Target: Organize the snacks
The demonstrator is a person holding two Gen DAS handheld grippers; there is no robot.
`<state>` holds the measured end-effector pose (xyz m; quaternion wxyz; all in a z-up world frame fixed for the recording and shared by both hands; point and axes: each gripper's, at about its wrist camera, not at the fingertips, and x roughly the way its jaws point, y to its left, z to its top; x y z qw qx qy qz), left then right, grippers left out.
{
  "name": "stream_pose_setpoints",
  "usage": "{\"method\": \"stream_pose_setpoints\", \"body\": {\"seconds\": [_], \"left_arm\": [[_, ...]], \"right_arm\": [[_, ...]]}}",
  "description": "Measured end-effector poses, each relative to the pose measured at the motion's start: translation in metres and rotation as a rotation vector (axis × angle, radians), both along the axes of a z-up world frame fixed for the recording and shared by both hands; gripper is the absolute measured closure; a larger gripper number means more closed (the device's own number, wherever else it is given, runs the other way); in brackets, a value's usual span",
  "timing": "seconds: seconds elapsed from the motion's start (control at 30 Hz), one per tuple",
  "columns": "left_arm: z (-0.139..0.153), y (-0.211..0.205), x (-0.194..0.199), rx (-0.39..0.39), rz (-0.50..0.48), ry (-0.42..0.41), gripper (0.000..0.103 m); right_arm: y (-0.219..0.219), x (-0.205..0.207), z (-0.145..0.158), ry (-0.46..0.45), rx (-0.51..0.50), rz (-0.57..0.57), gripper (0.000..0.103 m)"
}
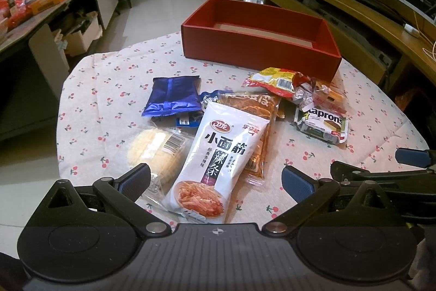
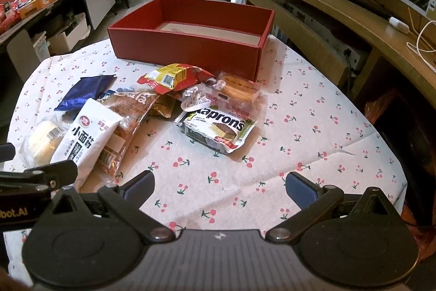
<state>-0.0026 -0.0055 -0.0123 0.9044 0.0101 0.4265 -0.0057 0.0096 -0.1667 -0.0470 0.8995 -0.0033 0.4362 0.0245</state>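
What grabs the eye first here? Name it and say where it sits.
The open red box stands out first, at the far side of the cherry-print tablecloth, with no snack showing inside it. In front of it lies a loose heap of snack packets, where the tall white packet with black lettering overlaps others nearest the left hand-held gripper, and the Kaprons wafer pack lies at the heap's right edge.

The surface (image 2: 299,111) wears a pale cloth dotted with small red cherries on green stems. The box (image 2: 190,45) is deep red outside, with a light tan floor. Among the snacks, one packet (image 1: 174,97) is shiny royal blue, one pouch (image 1: 218,160) white with black characters and an orange-red picture, and another bag (image 2: 174,77) yellow and red. Each gripper (image 2: 219,186) is black with blue pads (image 1: 297,182).
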Motion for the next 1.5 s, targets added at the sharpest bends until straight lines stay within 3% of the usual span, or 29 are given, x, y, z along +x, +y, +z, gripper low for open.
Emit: {"method": "stream_pose_setpoints", "body": {"seconds": [0.37, 0.73, 0.97, 1.07, 1.13, 1.37, 1.5], "left_arm": [[-0.005, 0.015, 0.005, -0.002, 0.007, 0.03, 0.0], [-0.02, 0.004, 0.036, 0.046, -0.089, 0.085, 0.0], [-0.029, 0.0, 0.05, 0.066, -0.103, 0.114, 0.004], [-0.026, 0.0, 0.047, 0.056, -0.118, 0.115, 0.013], [-0.024, -0.001, 0.045, 0.035, -0.135, 0.13, 0.032], [-0.02, 0.008, 0.044, -0.041, -0.126, 0.152, 0.051], [-0.022, 0.01, 0.047, -0.086, -0.133, 0.173, 0.062]], "right_arm": [[0.004, 0.004, -0.003, 0.019, 0.02, 0.038, 0.0], [-0.015, 0.022, -0.004, 0.069, 0.081, 0.023, 0.001], [-0.027, 0.04, -0.004, 0.077, 0.049, 0.028, 0.001], [-0.032, 0.052, -0.005, 0.086, 0.028, 0.022, 0.002], [-0.034, 0.06, -0.005, 0.089, 0.011, 0.034, 0.002], [-0.036, 0.095, -0.001, 0.066, -0.095, 0.148, 0.003], [-0.056, 0.124, -0.001, 0.11, -0.012, 0.092, 0.003]]}}
